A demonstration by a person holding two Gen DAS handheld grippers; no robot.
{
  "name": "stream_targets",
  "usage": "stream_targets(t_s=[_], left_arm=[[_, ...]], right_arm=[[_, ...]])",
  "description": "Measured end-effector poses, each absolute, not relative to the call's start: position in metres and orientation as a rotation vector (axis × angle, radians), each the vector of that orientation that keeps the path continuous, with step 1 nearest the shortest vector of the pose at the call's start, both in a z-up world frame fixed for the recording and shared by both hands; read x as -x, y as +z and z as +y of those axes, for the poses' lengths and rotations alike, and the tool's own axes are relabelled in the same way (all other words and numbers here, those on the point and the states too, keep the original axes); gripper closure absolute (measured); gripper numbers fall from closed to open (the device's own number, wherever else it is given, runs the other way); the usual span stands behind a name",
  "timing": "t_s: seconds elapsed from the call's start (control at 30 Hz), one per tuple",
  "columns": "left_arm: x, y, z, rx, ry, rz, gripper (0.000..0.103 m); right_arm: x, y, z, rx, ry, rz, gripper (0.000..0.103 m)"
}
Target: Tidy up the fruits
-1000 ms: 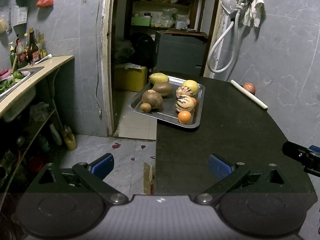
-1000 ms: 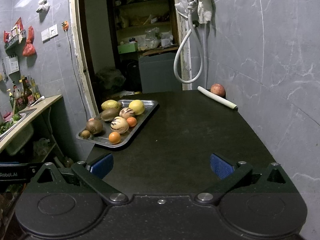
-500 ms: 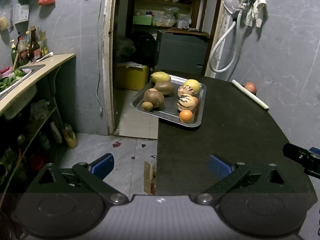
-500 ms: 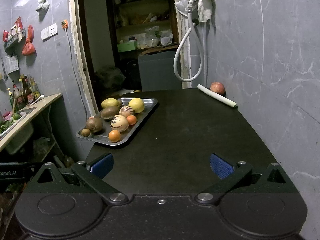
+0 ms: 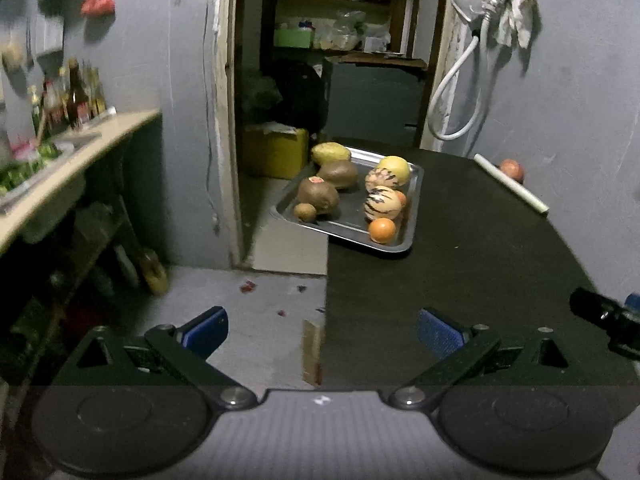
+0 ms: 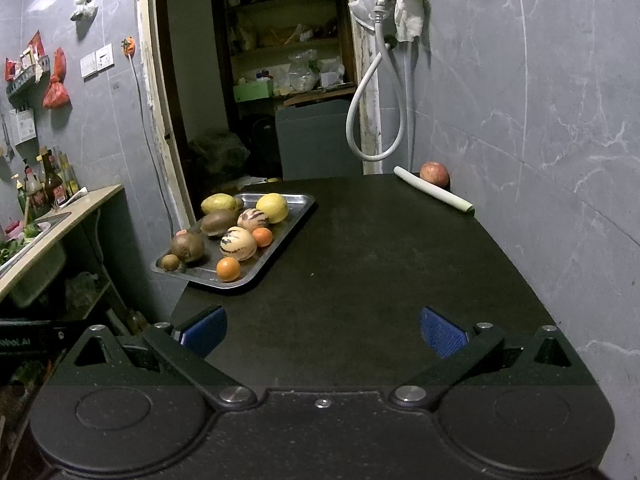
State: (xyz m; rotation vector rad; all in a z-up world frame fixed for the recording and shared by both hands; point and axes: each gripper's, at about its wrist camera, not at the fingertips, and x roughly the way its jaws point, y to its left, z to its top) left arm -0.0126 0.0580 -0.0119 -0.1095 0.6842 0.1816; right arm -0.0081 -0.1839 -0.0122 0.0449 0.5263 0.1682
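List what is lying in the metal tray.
The metal tray holds a green-yellow mango, a lemon, two striped melons, three brown kiwis and two oranges. Anything beneath or behind the fruit is hidden.

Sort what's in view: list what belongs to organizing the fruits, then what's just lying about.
Job:
tray
fruits on it: oranges, striped melons, kiwis, lemon, mango
apple by the wall

Lying about:
white roll
hose
rag
bottles
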Motion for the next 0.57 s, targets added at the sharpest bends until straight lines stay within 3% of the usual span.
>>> stream_targets(t_s=[0.57], left_arm=[[0.0148, -0.0061, 0.0570, 0.108, 0.174, 0.684, 0.001]], right_arm=[[0.0098, -0.0171, -0.1842, -0.044, 0.167, 0.531, 0.001]])
